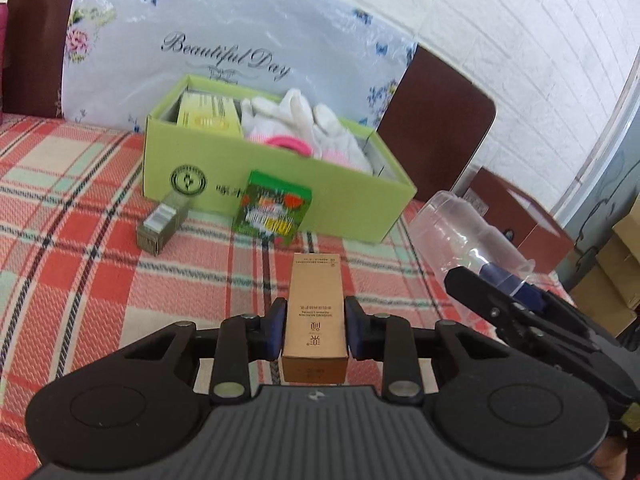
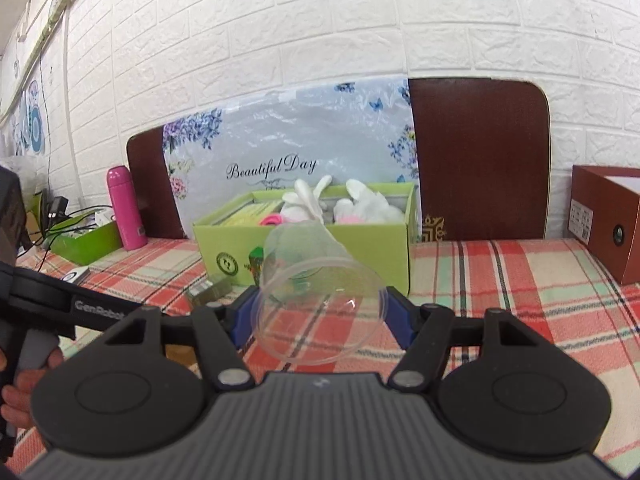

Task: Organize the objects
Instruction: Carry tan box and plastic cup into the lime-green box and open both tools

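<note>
The tan carton [image 1: 314, 316] sits clamped between the blue pads of the left gripper [image 1: 315, 330], lifted above the plaid cloth [image 1: 80, 260]. The clear cup [image 2: 316, 300] lies on its side in the right gripper [image 2: 322, 316], whose pads press its rim from both sides. Ahead stands the green box [image 1: 256, 172] holding white gloves [image 1: 316, 124] and a yellow pack [image 1: 208, 114]. Against its front lean a small green pack [image 1: 276, 210] and a grey box [image 1: 162, 224]. A pink flask [image 2: 125, 208] stands far left.
</note>
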Demonstrator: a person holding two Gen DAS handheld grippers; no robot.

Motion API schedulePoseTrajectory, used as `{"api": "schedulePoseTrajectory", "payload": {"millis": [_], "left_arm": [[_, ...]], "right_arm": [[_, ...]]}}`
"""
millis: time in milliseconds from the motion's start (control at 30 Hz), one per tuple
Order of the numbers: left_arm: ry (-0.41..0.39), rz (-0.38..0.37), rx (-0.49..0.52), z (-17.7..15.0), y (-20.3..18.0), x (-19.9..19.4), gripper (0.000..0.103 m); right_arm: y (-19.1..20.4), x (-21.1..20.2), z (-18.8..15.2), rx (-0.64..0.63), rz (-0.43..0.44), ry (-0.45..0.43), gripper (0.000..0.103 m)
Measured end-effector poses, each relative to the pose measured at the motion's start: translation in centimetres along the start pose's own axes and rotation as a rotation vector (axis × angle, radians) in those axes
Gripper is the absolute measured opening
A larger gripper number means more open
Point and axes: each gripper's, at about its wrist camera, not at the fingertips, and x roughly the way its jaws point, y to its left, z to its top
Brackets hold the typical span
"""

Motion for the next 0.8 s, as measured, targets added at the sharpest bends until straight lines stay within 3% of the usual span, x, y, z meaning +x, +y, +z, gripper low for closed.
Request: {"api": "schedulePoseTrajectory", "payload": {"millis": [367,800], "left_arm": [[-0.151,-0.041,0.006,6.8,-1.2,-1.2,0.031],[-0.175,-0.039,0.000,14.0,-1.7,6.0,0.031]], "right_arm": [[-0.7,2.3,3.3,-0.036,-0.076,-0.061,0.065],[-1.3,9.7,6.8,-0.095,-0.171,-0.105,0.065]]}}
